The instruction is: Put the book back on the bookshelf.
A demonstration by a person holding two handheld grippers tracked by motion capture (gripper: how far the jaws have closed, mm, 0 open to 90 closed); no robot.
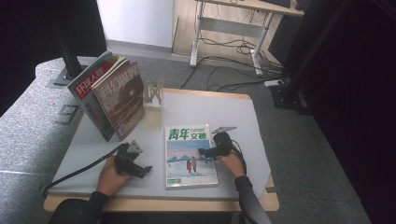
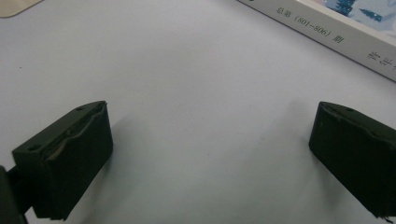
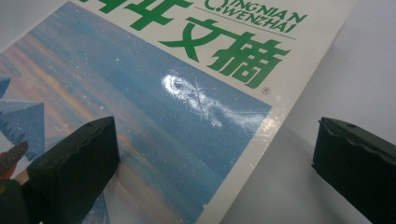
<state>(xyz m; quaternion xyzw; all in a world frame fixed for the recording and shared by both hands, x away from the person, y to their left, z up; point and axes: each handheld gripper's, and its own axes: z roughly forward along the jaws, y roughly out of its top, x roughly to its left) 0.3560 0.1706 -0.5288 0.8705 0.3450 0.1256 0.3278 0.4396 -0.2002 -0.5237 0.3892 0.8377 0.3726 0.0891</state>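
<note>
Lying flat, magazine (image 1: 190, 156) runs lengthwise, title seemingly far.

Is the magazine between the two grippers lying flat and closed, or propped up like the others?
Flat and closed. The magazine lies cover-up on the table, and the right gripper straddles its edge with jaws open.

The flat magazine (image 1: 190, 156) reads 青年文摘 and "QINGNIAN WENZHAI" in green; its spine (image 2: 327, 37) reads "(801-806) 期". The far-left standing magazine (image 1: 88, 86) reads 环球人物.
</note>
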